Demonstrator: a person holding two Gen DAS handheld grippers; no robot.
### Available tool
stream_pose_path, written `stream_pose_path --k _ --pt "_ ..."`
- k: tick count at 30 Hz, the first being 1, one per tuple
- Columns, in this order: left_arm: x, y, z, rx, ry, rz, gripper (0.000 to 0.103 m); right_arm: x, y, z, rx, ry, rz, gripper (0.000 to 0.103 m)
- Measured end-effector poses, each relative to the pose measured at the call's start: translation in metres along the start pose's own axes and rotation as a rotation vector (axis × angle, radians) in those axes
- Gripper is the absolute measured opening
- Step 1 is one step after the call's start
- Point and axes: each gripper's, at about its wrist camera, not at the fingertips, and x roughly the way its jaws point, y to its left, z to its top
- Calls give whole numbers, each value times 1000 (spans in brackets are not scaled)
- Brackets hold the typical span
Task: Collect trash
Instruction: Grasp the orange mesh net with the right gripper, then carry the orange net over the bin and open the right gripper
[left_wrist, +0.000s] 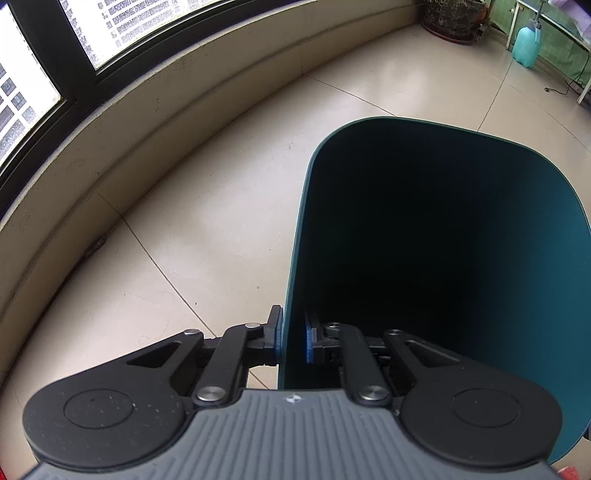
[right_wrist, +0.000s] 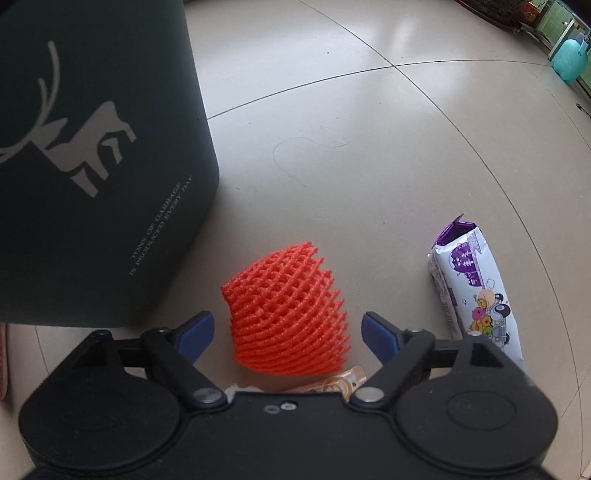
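Clamping the near wall of the tall dark-teal plastic trash bin (left_wrist: 443, 240) between nearly shut blue pads, left claw (left_wrist: 294, 338): one finger outside the rim, one inside, thin wall pinched between. Beyond those fingers, only the bin's dark hollow interior, nothing visible in it; off to the outer side, pale tiled floor (left_wrist: 184, 240) running to a low sill under a window.

Hanging wide open and empty, right claw (right_wrist: 288, 330), pointed steeply down. Directly between and just ahead of its blue fingertips (right_wrist: 197, 326), the orange foam mesh fruit sleeve (right_wrist: 286, 314), lying on the floor, not yet touched by either pad. Just beside the outer finger, a white and purple printed snack wrapper (right_wrist: 476, 295), lying lengthwise. Tucked close under the claw body, a small crumpled clear wrapper with orange print (right_wrist: 343, 380), mostly hidden. On the other side, close to the sleeve but apart from it, the same bin (right_wrist: 92, 166), seen here from outside with a grey deer emblem.

Step in hand, by the look of it: steadying the bin with one claw, lining up the first pick with the other. Next move likely calling for a short descent, a gentle squeeze on the soft mesh, then a lift over the rim.
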Motion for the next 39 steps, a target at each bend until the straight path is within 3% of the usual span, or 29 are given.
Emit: stream_pose_path --k 1,2,3,5,6,9,16,22,27,30,35,39 --pt "0 0 -1 -3 -4 -4 11 6 1 1 6 16 -6 79" --pt "3 1 -1 -7 -4 -9 11 12 3 1 6 28 -21 67" --pt "9 6 -1 -8 -4 -13 11 14 4 1 9 28 -39 48" --pt "14 9 -2 -1 -2 -13 11 14 3 -1 31 36 -40 34" --pt "16 9 -2 -1 2 -15 11 13 0 -2 44 34 -29 20" --pt "19 10 -3 4 10 -21 11 1 -9 -6 79 9 -21 10" --pt "21 14 1 -2 22 -33 11 -82 -27 -8 102 -42 38 9" --pt "21 18 8 -10 35 -32 7 -216 -32 26 75 -226 58 9" --pt "22 20 12 -9 54 -35 7 -303 -10 50 1 -350 155 10" --pt "21 23 18 -11 74 -45 7 -310 11 61 -22 -342 211 10" --pt "19 30 24 -8 71 -68 7 -272 51 75 -99 -274 240 10" --pt "21 33 29 -5 71 -70 7 -235 85 84 -145 -188 208 10"
